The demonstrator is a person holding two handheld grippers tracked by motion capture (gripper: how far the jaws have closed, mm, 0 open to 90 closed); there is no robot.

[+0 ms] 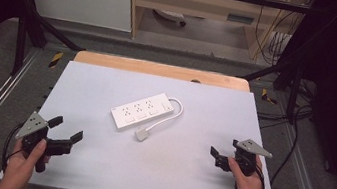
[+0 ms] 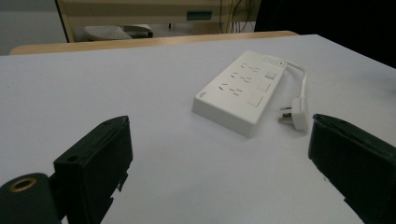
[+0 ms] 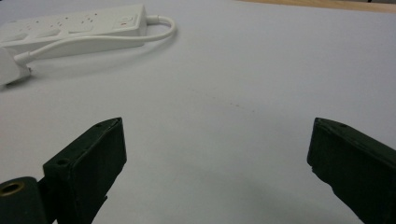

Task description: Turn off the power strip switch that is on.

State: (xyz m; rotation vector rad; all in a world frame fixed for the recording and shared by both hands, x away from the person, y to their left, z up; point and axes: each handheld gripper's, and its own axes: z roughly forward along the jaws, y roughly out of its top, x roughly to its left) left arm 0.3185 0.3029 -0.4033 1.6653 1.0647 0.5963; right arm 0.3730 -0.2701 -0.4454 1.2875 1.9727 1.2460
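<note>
The left gripper (image 1: 66,129), a black two-jaw tool topped by a grey three-cornered plate, rests near the front left corner of the table in the person's left hand (image 1: 27,162). Its jaws stand wide apart with nothing between them; in the left gripper view they frame bare tabletop. The right gripper (image 1: 223,152), of the same black build, sits near the front right edge in the person's right hand (image 1: 248,180), and its jaws are likewise spread and empty, pointing across the table toward the middle.

Between the two grippers, and well apart from both, a white rectangular plastic power strip (image 1: 143,111) lies flat at the centre of the pale grey table sheet (image 1: 95,164), set on a diagonal. Its sockets face up, with a row of switches along one side. A short white cable (image 1: 174,110) loops out of the far end of the strip and curves back along its side to a white plug (image 1: 142,134), which lies on the sheet just beside the strip's nearer long edge. Beyond the sheet, a strip of light wooden tabletop (image 1: 160,69) shows at the far edge.
</note>
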